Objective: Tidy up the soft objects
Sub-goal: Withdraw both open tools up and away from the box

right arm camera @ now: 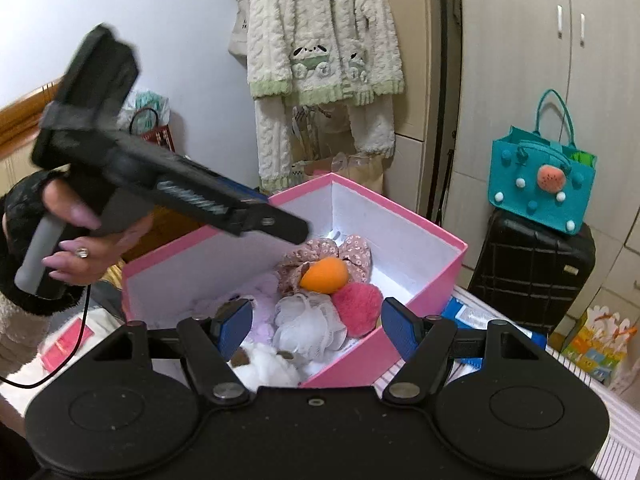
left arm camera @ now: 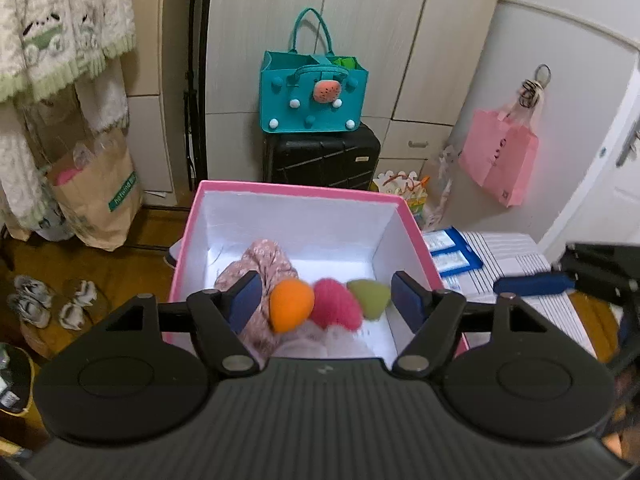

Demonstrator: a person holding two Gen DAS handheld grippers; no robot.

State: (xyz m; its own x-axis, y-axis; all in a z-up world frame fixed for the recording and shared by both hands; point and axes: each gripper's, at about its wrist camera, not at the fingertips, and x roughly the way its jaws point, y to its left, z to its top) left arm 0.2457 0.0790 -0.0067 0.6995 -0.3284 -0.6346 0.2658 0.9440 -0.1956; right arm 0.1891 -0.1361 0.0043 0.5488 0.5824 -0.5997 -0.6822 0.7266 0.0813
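Observation:
A pink box (left arm camera: 304, 190) with a white inside stands open on the table. In it lie an orange sponge (left arm camera: 291, 306), a pink pompom (left arm camera: 336, 304), a green sponge (left arm camera: 370, 296) and a floral scrunchie (left arm camera: 264, 260). My left gripper (left arm camera: 326, 298) hangs open above them, its pads touching nothing. From the right wrist view the box (right arm camera: 400, 208) also holds a white mesh pouf (right arm camera: 308, 328) and a white fluffy piece (right arm camera: 264, 364), beside the orange sponge (right arm camera: 324, 276) and the pompom (right arm camera: 358, 308). My right gripper (right arm camera: 318, 326) is open and empty over the box's near corner. A hand (right arm camera: 76, 236) holds the left gripper's handle.
A teal felt bag (left arm camera: 314, 96) sits on a black suitcase (left arm camera: 320, 160) behind the box. A pink bag (left arm camera: 500, 156) hangs on the right wall. Blue packets (left arm camera: 452, 252) lie on the striped table cover (left arm camera: 520, 264). A paper bag (left arm camera: 96, 196) and shoes (left arm camera: 52, 304) are on the floor at left.

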